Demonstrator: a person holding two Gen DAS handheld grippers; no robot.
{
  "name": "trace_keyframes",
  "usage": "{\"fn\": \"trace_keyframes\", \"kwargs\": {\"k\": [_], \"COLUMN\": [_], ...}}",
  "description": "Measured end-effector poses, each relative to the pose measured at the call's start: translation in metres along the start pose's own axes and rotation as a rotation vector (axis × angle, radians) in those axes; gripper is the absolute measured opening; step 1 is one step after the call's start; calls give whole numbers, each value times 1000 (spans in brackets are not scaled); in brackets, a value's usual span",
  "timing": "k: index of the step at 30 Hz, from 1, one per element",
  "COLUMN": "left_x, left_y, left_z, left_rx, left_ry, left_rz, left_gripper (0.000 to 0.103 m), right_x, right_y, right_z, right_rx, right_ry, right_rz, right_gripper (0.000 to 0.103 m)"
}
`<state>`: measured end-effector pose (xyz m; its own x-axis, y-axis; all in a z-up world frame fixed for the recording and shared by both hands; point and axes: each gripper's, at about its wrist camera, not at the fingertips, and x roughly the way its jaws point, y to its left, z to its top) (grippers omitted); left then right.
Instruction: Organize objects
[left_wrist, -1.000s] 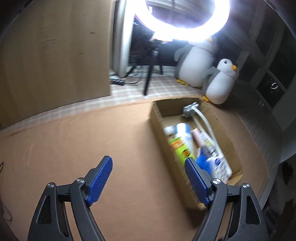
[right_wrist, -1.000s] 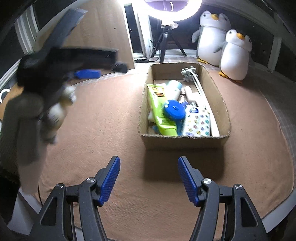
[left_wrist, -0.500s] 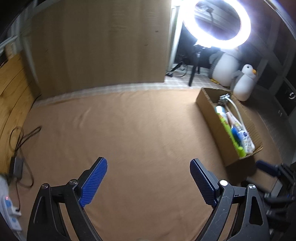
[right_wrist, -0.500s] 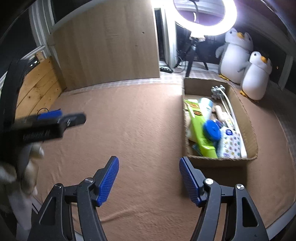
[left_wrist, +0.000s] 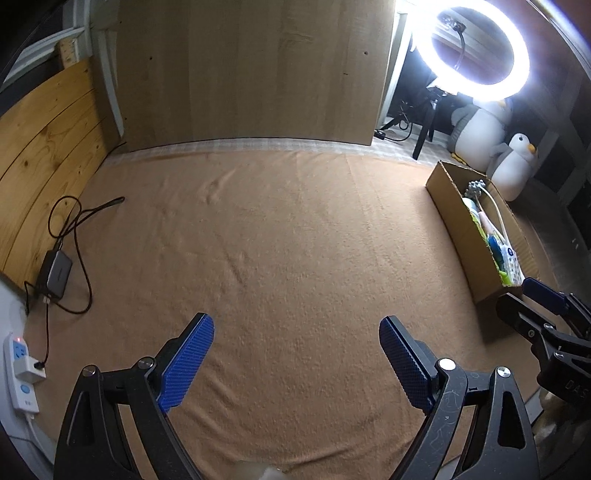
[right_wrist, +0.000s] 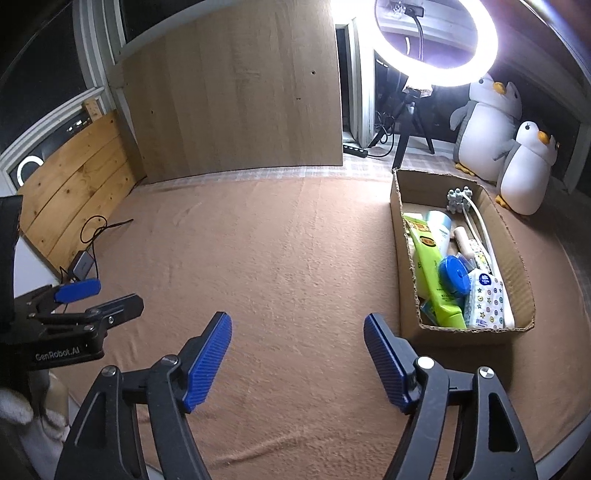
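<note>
The left gripper (left_wrist: 296, 352), black with blue ribbed pads, is held over the bare brown cloth (left_wrist: 280, 236) that covers the table. Its fingers are spread wide and nothing is found between them. The right gripper (right_wrist: 297, 352) is of the same kind; its jaws have just been opening, and only cloth is seen in the gap.

The open brown cardboard box (right_wrist: 517, 258) is placed on the cloth to the right of both grippers, apart from all fingers. In the right wrist view it lies just beyond the right finger (right_wrist: 384, 360), not touched by it. Inside are packed a light green tube (right_wrist: 436, 273), a round blue lid (right_wrist: 455, 275), a white tissue pack with coloured dots (right_wrist: 485, 302) and a white cable (right_wrist: 484, 229).

Two white plush penguins (right_wrist: 502, 136) are seen behind the box, beside a lit ring lamp (right_wrist: 436, 40).
</note>
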<state>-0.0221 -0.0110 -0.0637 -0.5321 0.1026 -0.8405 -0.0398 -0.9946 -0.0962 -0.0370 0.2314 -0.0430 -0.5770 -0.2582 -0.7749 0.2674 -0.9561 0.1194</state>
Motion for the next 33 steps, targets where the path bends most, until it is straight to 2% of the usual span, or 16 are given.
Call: {"fn": "trace_keyframes", "kwargs": {"k": [33], "left_x": [6], "left_y": [2], "left_z": [-1], "left_rx": [-4], "left_ry": [17], "left_rz": [8], "left_gripper": [93], "right_x": [5], "right_y": [11], "right_z": [-5], "right_rx": [6], "right_ry": [9], "right_rz": [-8], "right_gripper": [73]}}
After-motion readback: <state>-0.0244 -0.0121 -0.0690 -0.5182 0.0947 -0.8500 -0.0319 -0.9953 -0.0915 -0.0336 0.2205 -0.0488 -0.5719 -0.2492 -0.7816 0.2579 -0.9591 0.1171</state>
